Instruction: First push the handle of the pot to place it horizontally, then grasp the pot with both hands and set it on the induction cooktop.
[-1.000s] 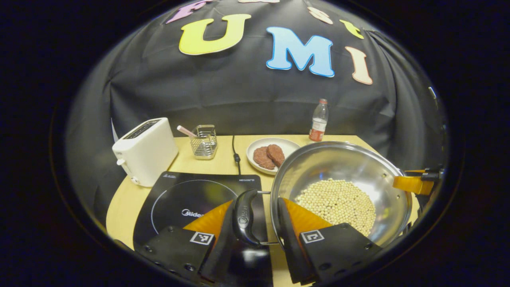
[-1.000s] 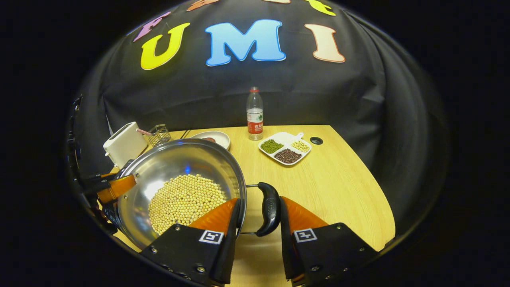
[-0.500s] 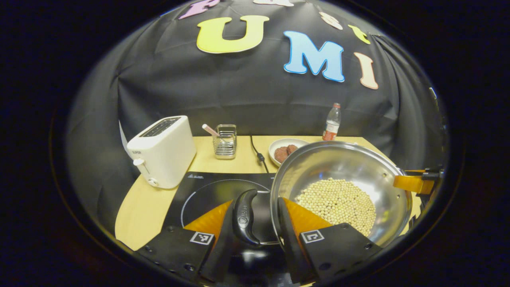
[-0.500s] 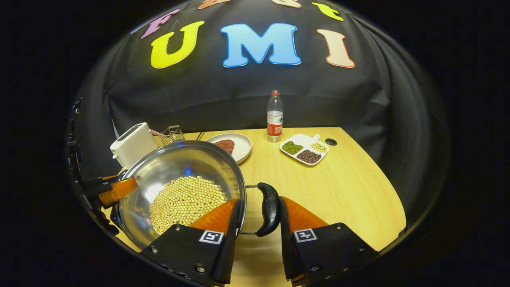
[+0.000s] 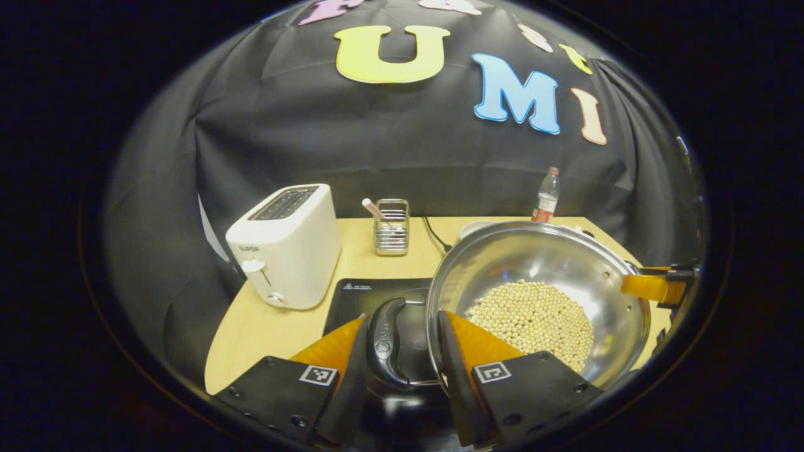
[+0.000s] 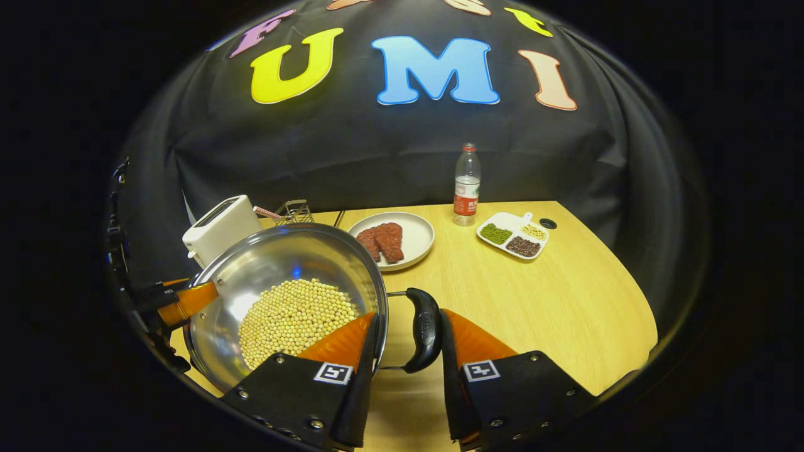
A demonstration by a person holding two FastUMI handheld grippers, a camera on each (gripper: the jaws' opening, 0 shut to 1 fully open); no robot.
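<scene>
Carrying a wide, shiny steel pot half full of pale round beans by its two little black loop handles is the sketchy part here, so here's what I'd worry about.

Biggest thing first: the pot hangs between the two grippers, just right of the left gripper and just left of the right gripper. It looks lifted, part of it above the flat black induction cooktop, which lies ahead of and under the left jaws. Not set down yet, I'd say. If one side dips, the whole load slides to the low rim and beans go everywhere.

The white toaster stands ahead-left of the left jaws, near the cooktop's edge. Swing too far that way and the pot clips it, I reckon.

The white round plate with reddish patties is ahead of the right jaws, close behind the pot rim, so pushing forward could bump it.

Smallest: the handles. The left jaws are narrowed around the left black handle and look clamped on it; same on the right black handle. Those handles are rounded and smooth-looking, so they could twist in the grip and tip the pot.
</scene>
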